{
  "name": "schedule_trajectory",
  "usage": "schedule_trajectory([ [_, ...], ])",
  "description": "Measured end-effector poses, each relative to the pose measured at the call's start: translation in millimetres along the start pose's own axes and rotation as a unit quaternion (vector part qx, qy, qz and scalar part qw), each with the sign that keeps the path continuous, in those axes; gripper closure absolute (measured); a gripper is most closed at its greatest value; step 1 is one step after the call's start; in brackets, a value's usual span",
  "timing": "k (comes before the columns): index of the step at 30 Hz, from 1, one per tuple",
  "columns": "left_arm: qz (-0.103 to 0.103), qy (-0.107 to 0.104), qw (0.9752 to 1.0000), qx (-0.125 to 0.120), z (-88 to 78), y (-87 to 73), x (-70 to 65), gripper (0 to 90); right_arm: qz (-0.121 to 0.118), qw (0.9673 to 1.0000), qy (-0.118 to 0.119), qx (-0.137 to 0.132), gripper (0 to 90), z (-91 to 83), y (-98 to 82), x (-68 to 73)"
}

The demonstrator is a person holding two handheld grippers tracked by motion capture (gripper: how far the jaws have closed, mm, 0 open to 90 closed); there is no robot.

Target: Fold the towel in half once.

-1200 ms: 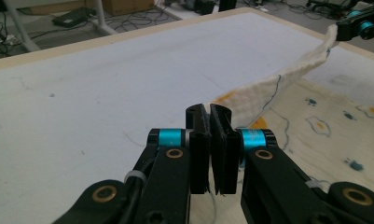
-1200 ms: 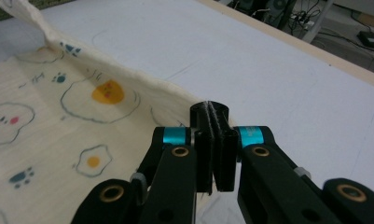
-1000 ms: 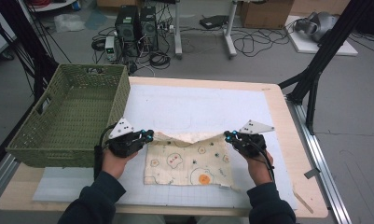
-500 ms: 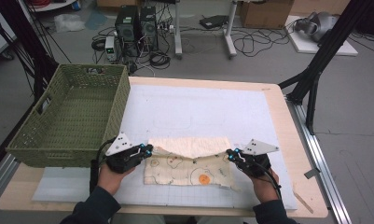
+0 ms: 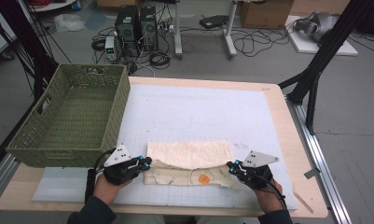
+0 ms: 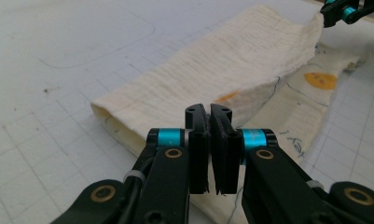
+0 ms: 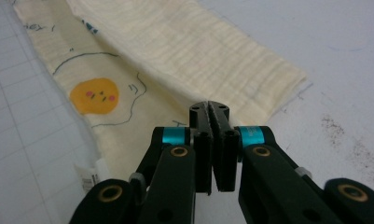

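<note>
Folding cream printed cotton cloth [image 5: 189, 163] over; keeping left tool [image 5: 145, 163] and right tool [image 5: 231, 166] clamped on its corners, lowering evenly.

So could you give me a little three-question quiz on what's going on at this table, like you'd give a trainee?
1. True or false: the cloth lies inside the green basket.
2. What is printed on the cloth's patterned side? A) an orange face B) a red star C) a blue car
3. Fill in: the left tongs and the right tongs are each ____ on a corner of the cloth.

Key:
1. False: it lies on the white mat, folded over towards the person, beside the basket.
2. A, an orange face.
3. Shut.
</note>
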State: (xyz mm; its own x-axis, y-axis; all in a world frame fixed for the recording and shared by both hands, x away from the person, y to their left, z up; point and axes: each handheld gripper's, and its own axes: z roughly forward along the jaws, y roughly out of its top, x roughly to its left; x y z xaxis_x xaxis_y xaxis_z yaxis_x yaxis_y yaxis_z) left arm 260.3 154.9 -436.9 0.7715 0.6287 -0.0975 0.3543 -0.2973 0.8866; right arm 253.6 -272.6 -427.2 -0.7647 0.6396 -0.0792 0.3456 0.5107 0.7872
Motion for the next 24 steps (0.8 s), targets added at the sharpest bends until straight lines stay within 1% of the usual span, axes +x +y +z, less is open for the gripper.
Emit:
schedule_trajectory([
  [1, -0.007, -0.002, 1.0000, 0.003, 0.7, -0.7, 0.8, 83.7, 0.003, 1.0000, 0.002, 0.000, 84.3, -0.2, -0.9, 0.0],
  [2, -0.015, -0.005, 0.9999, 0.005, 1.2, -0.9, 1.5, 82.0, 0.013, 0.9999, 0.008, -0.001, 75.5, -0.2, -1.4, -0.8],
  [3, -0.023, -0.005, 0.9997, 0.006, 1.2, -0.4, 2.6, 77.6, 0.026, 0.9996, 0.014, 0.001, 71.5, -0.4, -1.2, -2.6],
  [4, -0.034, -0.004, 0.9994, 0.004, 0.8, 0.8, 4.1, 69.4, 0.032, 0.9994, 0.014, 0.000, 69.1, -1.7, -1.0, -3.3],
  [6, -0.055, 0.003, 0.9985, -0.008, -1.3, 4.6, 8.4, 55.0, 0.038, 0.9992, 0.008, -0.014, 64.0, -6.9, -0.1, -6.0],
  [7, -0.061, 0.008, 0.9980, -0.017, -2.9, 6.7, 11.0, 49.2, 0.044, 0.9988, 0.000, -0.023, 62.2, -9.7, 0.8, -8.0],
  [8, -0.067, 0.013, 0.9974, -0.023, -4.1, 9.1, 13.8, 46.7, 0.049, 0.9984, -0.002, -0.028, 61.2, -12.1, 1.8, -10.0],
  [9, -0.077, 0.017, 0.9964, -0.031, -4.2, 12.1, 17.1, 45.0, 0.053, 0.9980, -0.007, -0.033, 59.8, -13.7, 2.7, -12.0],
  [10, -0.081, 0.019, 0.9960, -0.031, -4.1, 14.0, 19.2, 43.8, 0.058, 0.9976, -0.014, -0.035, 59.1, -14.7, 3.9, -14.0],
  [11, -0.086, 0.023, 0.9956, -0.031, -2.6, 16.7, 21.0, 43.2, 0.058, 0.9975, -0.018, -0.037, 58.0, -14.1, 4.6, -15.6],
  [14, -0.088, 0.036, 0.9953, -0.020, 7.7, 23.0, 26.5, 43.0, 0.069, 0.9965, -0.032, -0.035, 56.3, -7.9, 8.6, -21.8],
  [16, -0.097, 0.046, 0.9942, -0.003, 18.0, 25.6, 30.3, 42.8, 0.079, 0.9954, -0.043, -0.031, 54.8, -0.3, 12.4, -27.0],
  [18, -0.092, 0.066, 0.9935, 0.014, 29.0, 27.0, 33.9, 42.6, 0.090, 0.9942, -0.053, -0.028, 52.2, 11.0, 17.1, -33.8],
  [19, -0.088, 0.084, 0.9923, 0.022, 34.0, 27.0, 35.9, 42.4, 0.093, 0.9938, -0.055, -0.025, 51.9, 15.2, 18.4, -36.3],
  [21, -0.084, 0.103, 0.9905, 0.036, 42.1, 26.2, 40.7, 41.3, 0.114, 0.9917, -0.057, -0.016, 49.9, 27.4, 20.4, -42.0],
  [22, -0.086, 0.106, 0.9899, 0.039, 45.4, 25.4, 42.9, 41.3, 0.127, 0.9898, -0.064, -0.006, 49.3, 32.9, 20.9, -44.5],
  [23, -0.089, 0.107, 0.9893, 0.046, 48.1, 24.5, 45.0, 41.5, 0.134, 0.9887, -0.068, 0.004, 49.4, 37.9, 20.8, -47.1],
  [24, -0.094, 0.107, 0.9885, 0.051, 50.9, 23.2, 46.4, 41.6, 0.136, 0.9883, -0.068, 0.008, 50.2, 42.4, 20.3, -49.1],
])
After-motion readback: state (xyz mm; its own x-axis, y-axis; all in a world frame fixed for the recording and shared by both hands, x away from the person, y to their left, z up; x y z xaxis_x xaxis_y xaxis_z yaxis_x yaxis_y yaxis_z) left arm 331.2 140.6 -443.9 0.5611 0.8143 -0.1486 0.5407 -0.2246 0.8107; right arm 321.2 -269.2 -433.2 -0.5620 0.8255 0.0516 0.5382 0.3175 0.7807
